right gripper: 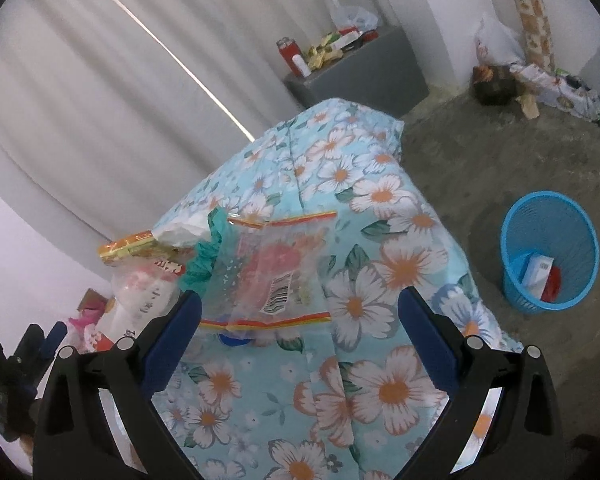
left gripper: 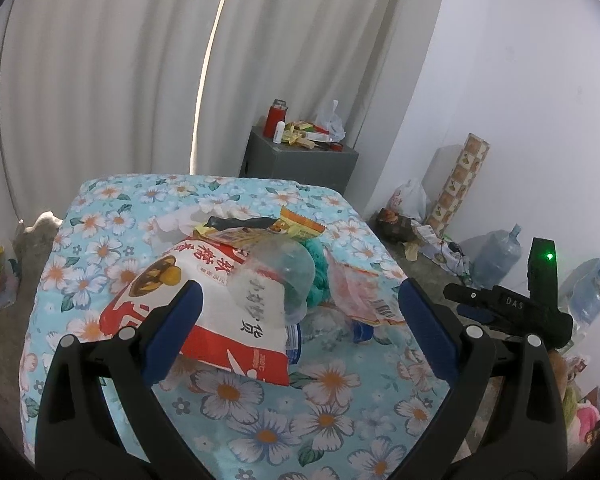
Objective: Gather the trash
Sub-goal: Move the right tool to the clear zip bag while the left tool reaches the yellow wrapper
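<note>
Both tools you hold are spread wide and grip nothing: your left gripper [left gripper: 300, 312] hangs over the near edge of the trash pile [left gripper: 268, 276], its left fingertip lying over the red-and-white snack bag [left gripper: 204, 312], though whether it touches the bag cannot be told, and your right gripper [right gripper: 300, 320] frames the clear zip bag [right gripper: 276, 272] with the barcode, whose striped near edge lies between its blue pads. The pile sits on the floral cloth [left gripper: 260, 412] that covers the table, and everything else can be placed from that pile. On top of the snack bag rests a crumpled clear plastic bottle [left gripper: 284, 268]; just behind it lies a yellow wrapper [left gripper: 256, 232] with some white paper, and a teal mesh bag [left gripper: 318, 276] is wedged between the bottle and the zip bag. A blue bottle cap [right gripper: 232, 340] peeks out under the zip bag's near edge. Right of the pile, down on the concrete floor and well apart from the table, stands the blue basket [right gripper: 550, 256], already holding a white box and something red. Beyond the pile, past the table's far edge, a grey cabinet [left gripper: 300, 160] carries a red flask [left gripper: 274, 118] and small clutter, with white curtains [left gripper: 120, 80] behind.
</note>
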Demonstrator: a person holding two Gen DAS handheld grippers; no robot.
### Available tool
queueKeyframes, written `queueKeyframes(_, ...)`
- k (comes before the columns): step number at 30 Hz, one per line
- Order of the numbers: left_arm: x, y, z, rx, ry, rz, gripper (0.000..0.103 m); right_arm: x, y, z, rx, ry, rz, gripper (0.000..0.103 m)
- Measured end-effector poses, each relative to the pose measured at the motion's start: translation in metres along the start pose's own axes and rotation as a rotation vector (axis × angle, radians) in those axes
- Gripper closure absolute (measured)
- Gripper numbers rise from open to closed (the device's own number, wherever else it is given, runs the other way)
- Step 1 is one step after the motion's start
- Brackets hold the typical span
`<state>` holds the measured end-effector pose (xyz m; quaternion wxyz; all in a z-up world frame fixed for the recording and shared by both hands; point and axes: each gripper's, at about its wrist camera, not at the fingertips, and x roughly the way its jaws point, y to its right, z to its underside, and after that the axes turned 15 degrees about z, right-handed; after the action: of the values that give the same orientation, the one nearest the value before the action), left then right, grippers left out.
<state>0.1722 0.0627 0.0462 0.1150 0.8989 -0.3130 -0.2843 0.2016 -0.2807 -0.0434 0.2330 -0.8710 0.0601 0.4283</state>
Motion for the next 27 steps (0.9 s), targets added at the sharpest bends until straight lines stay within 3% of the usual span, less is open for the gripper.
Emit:
queueKeyframes(17, 0.025, -0.003, 0.000, 0.037, -0.030, -0.007, 0.009, 0.058, 0.006, -0.021, 0.071, -0.157, -0.095, 0.015)
queueKeyframes(23, 0.030, -0.006, 0.000, 0.037, -0.037, -0.019, 0.009, 0.089, 0.011, -0.022, 0.115, -0.246, -0.125, 0.027)
queueKeyframes(27, 0.027, -0.007, -0.003, 0.035, -0.029, -0.033, 0.009, 0.090, 0.025, -0.024, 0.148, -0.253, -0.177, 0.029)
